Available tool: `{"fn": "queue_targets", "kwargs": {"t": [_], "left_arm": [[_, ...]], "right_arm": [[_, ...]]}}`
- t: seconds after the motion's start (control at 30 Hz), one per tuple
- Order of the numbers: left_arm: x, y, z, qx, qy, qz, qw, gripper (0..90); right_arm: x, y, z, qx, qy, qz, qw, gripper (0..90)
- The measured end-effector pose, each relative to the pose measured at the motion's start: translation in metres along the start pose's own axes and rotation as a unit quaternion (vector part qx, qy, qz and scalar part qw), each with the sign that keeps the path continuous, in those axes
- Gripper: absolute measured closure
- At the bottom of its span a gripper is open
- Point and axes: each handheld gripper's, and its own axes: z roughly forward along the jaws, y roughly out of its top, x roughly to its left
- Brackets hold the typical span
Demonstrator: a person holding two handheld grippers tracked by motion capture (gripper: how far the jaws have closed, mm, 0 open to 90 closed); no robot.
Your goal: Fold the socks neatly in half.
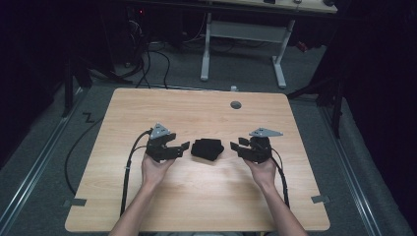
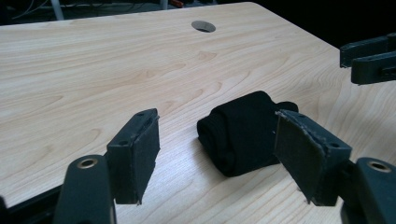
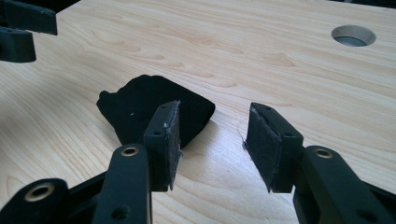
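black sock bundle (image 1: 207,149) on wooden table (image 1: 196,196)

Dim surroundings, evenly lit, sharp

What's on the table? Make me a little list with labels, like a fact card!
Table: light wood top with a round hole near the far edge
Thing in the middle: a rolled-up bundle of black cloth, lying on the wood
Left claw: open, beside the bundle on its left, not touching it
Right claw: open, beside the bundle on its right, not touching it
Who holds them: a person, one claw in each hand
Beyond the table: grey floor with cables and a white desk frame
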Motion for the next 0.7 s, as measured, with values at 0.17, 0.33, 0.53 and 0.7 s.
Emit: {"fn": "queue_targets", "kwargs": {"t": [0.17, 0.33, 0.53, 0.7], "left_arm": [[0.004, -0.002, -0.007, -0.006, -0.005, 0.003, 1.0, 31.0], [0.007, -0.004, -0.012, -0.01, -0.007, -0.003, 0.9999, 29.6], [0.009, -0.007, -0.019, -0.015, -0.011, -0.006, 0.9998, 28.8], [0.012, -0.012, -0.025, -0.017, -0.006, -0.011, 0.9998, 28.2]], "right_arm": [[-0.005, -0.005, -0.006, -0.004, -0.003, 0.013, 0.9999, 54.0], [-0.009, -0.009, -0.011, -0.009, -0.005, 0.021, 0.9997, 53.9], [-0.012, -0.012, -0.018, -0.012, -0.006, 0.023, 0.9996, 53.6], [-0.018, -0.017, -0.025, -0.021, -0.007, 0.033, 0.9992, 53.0]]}}
